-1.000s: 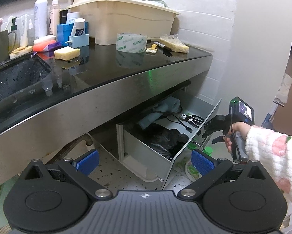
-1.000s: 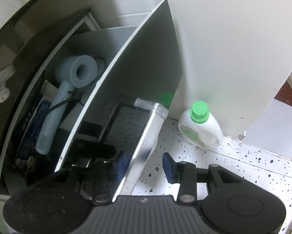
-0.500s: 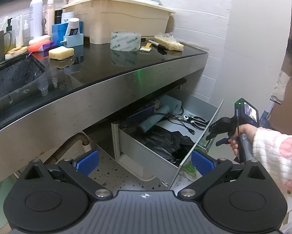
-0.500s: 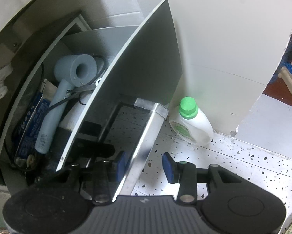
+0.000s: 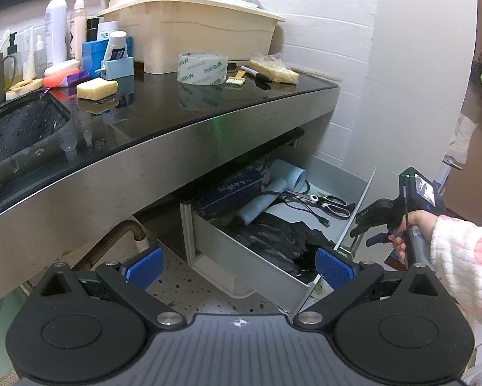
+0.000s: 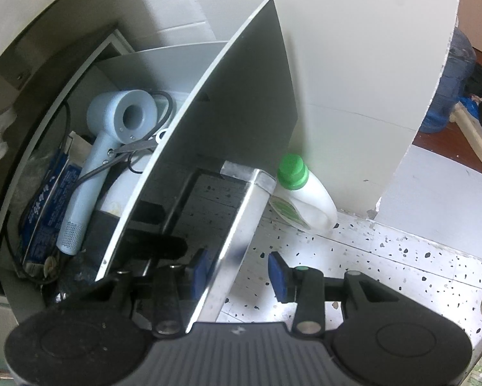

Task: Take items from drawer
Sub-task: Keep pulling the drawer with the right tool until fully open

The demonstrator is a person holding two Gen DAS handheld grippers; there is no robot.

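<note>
Steel handle: a polished bar (image 6: 237, 225) on the drawer front (image 6: 228, 122) lies between the fingers of the right gripper (image 6: 237, 273); the jaws stand partly apart with one blue pad on either side of the bar, and neither pad looks pressed on it
Left gripper: (image 5: 237, 265) hovers back from the counter (image 5: 208, 128) with jaws wide and nothing between them
Drawer: (image 5: 241, 247) pulled out below the counter, contents exposed
Contents: pale blue hair dryer (image 6: 112, 148) with its black cord; scissors (image 5: 332, 204) towards the front; dark blue box (image 5: 231, 191) along the far side; crumpled black plastic bag (image 5: 282, 241) nearest the left gripper
Risk, handle: since the bar is only hooked, it may slip out of the open jaws if the pull goes off-line; the shiny metal gives the pads little purchase
Risk, cord: it loops around the dryer and the scissors, so lifting the dryer could drag the scissors out with it
Risk, floor: a white bottle with green cap (image 6: 300, 193) stands just beside the drawer front; a wider swing could knock it over
Writing: tape roll (image 5: 202, 69) on the counter carries repeated green print, seemingly "M·G" plus characters I cannot read; the box has pale calligraphic characters, illegible; the bottle's green label is too blurred
</note>
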